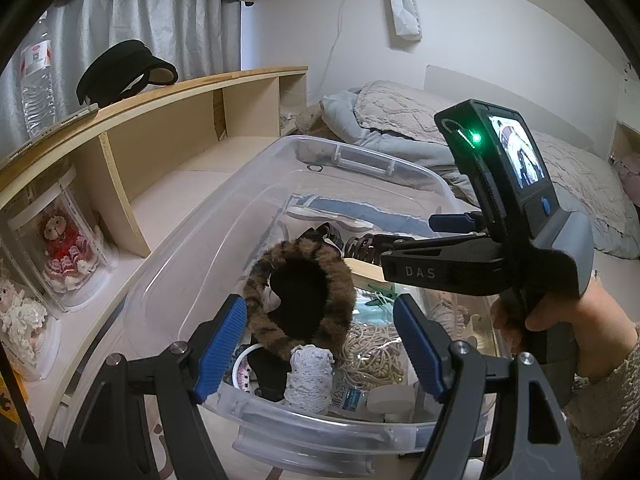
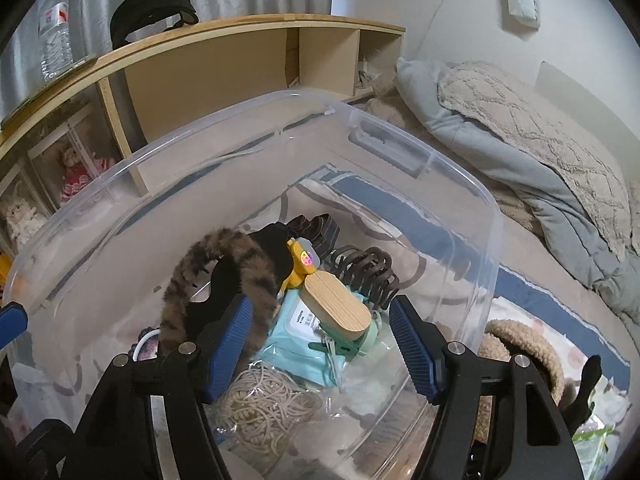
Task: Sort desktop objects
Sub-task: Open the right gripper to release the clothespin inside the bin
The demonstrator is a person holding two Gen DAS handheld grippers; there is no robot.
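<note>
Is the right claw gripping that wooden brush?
No: the right claw stands open above the wooden brush, which lies loose inside the clear bin.

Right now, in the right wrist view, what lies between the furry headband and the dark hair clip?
The wooden brush lies between the headband and the clip, on a teal packet.

Clear bin (image 2: 460, 184) sits on the patterned bedcover (image 2: 540, 292).

Upper left: water bottle (image 1: 37, 80) and black visor (image 1: 126, 72) on wooden shelf (image 1: 192, 84); boxed dolls (image 1: 64, 248) below. Right: grey bedding (image 1: 400, 120), white wall pouch (image 1: 405, 10).
</note>
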